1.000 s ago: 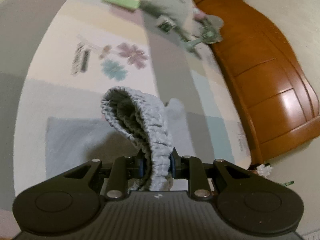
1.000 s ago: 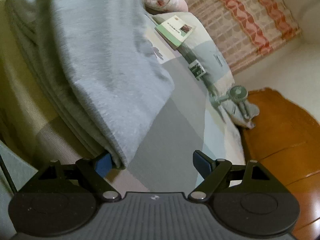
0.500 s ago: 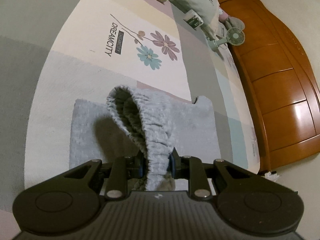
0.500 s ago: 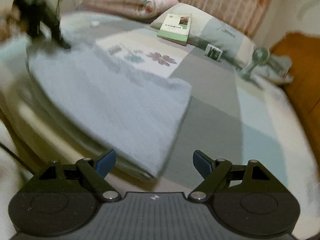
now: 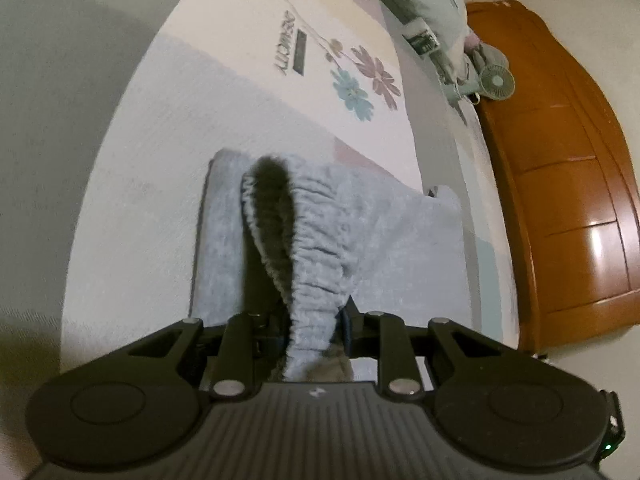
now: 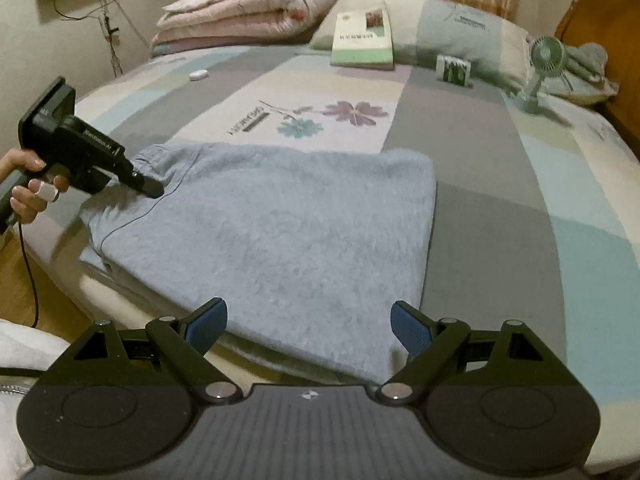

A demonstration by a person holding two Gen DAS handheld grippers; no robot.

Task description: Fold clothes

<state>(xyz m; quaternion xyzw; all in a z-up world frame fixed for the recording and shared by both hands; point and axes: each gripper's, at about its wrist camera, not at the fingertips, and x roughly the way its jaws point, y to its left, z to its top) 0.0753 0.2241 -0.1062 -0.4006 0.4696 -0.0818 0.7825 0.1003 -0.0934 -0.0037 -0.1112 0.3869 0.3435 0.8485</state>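
**Grey garment folded on the bed, waistband pinched in the left claw**

While the grey fleece garment point(image 6: 280, 232) lay folded flat on the patchwork bedspread point(image 6: 500, 184), the left gripper point(image 5: 314, 322) was clamped on its gathered elastic waistband point(image 5: 308, 248). From the left wrist camera, the waistband rose from the folded cloth in a loop and ran down between the two fingers, which pressed it from both sides. From the right wrist camera, that same gripper point(image 6: 150, 188) sat at the near left corner of the garment, its tip touching the cloth, with a person's hand point(image 6: 28, 188) wrapped around the handle and a dark cable hanging from it.

The right gripper point(image 6: 308, 326) hovered at the near edge of the garment with its jaws spread wide, the blue pads point(image 6: 206, 326) apart and nothing between them. The cloth's front edge lay just beyond the fingertips.

Farther up the bed, a flower print point(image 6: 332, 116) with lettering showed on a pale panel of the spread, just beyond the garment's far edge. A green-edged book point(image 6: 362, 40) rested on a pillow point(image 6: 460, 36) near the head of the bed, beside a rolled pink quilt point(image 6: 248, 8). A small card point(image 6: 454, 70) leaned against the pillow, and a small green fan point(image 6: 544, 64) stood on the spread near the wooden headboard point(image 5: 568, 200). A small white object point(image 6: 199, 75) lay well apart on the left part of the bed.
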